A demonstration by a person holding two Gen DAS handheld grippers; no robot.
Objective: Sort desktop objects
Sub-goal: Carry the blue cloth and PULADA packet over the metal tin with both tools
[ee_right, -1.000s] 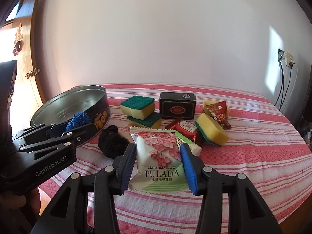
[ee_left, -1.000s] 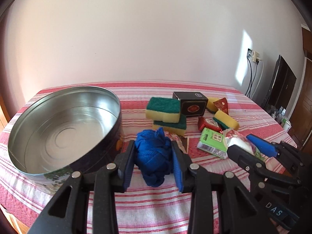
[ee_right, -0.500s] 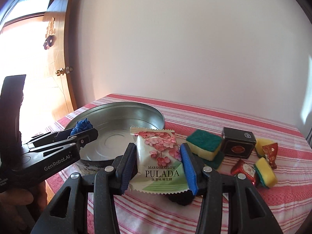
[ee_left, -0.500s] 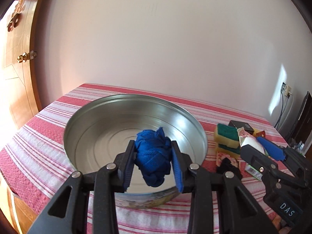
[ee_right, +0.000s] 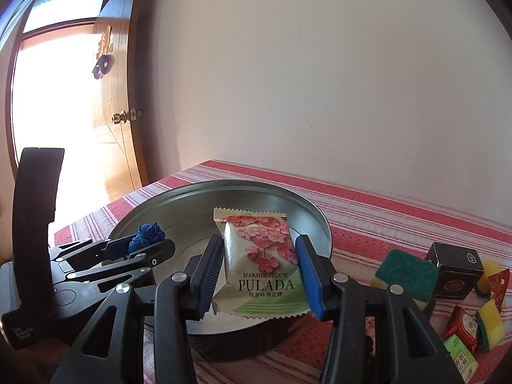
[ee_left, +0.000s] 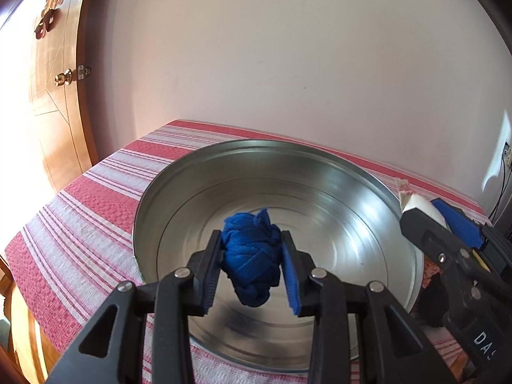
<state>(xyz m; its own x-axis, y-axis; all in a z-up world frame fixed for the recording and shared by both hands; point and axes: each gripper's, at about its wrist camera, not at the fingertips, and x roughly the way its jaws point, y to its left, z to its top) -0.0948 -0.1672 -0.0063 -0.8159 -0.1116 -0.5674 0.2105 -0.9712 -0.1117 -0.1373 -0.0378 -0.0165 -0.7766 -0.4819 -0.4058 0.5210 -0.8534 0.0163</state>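
Note:
My left gripper is shut on a bunched blue cloth and holds it above the inside of the round metal tin. It also shows at the left of the right wrist view, with the blue cloth over the tin. My right gripper is shut on a PULADA marshmallow packet above the tin's near side. It also shows at the right edge of the left wrist view, over the tin's right rim.
The table has a red striped cloth. In the right wrist view, to the right of the tin lie green-and-yellow sponges, a black box and small snack packets. A black cloth lies by the tin. A wooden door stands at left.
Both grippers have moved left from over the pile of objects to above the tin, each still holding its object. The tin now fills the middle of both views.

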